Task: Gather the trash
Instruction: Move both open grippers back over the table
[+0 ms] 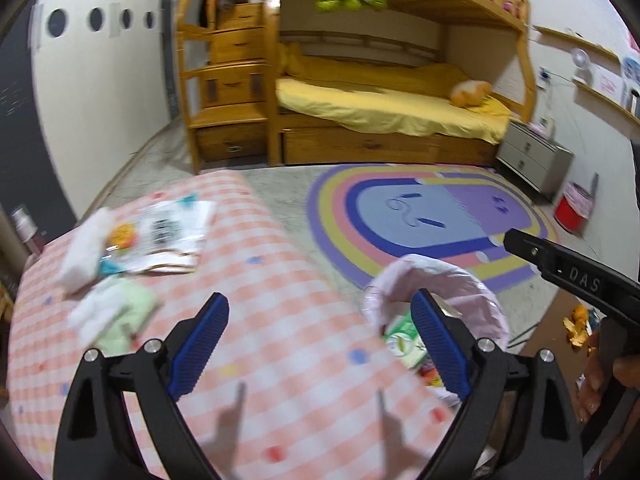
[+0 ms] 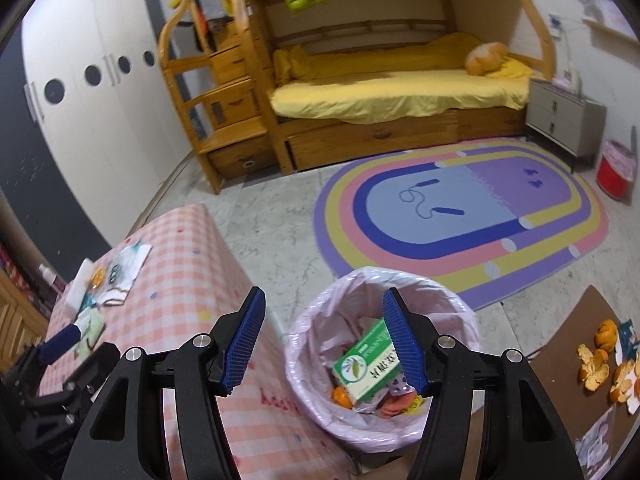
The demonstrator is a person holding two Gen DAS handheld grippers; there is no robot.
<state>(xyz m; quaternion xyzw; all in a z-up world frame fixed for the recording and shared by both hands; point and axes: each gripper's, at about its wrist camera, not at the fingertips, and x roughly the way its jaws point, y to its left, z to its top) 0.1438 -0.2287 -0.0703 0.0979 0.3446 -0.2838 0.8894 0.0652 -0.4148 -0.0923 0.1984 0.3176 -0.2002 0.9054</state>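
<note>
A trash bin with a pink liner (image 2: 380, 368) stands on the floor beside a table with a pink checked cloth (image 2: 180, 292). Inside lie a green box (image 2: 366, 364), an orange piece and other wrappers. My right gripper (image 2: 324, 344) is open and empty above the bin's left rim. My left gripper (image 1: 320, 344) is open and empty over the table (image 1: 280, 320), with the bin (image 1: 440, 300) at its right. Trash lies at the table's far left: a white wrapper (image 1: 172, 236), tissue (image 1: 82, 252) and a pale green packet (image 1: 120, 312).
Orange peels (image 2: 600, 364) and papers lie on a brown surface at the right. A rainbow rug (image 2: 460, 216), a wooden bunk bed (image 2: 380, 92), a grey nightstand (image 2: 564, 116) and a red bin (image 2: 614, 172) are beyond. White wardrobe at left.
</note>
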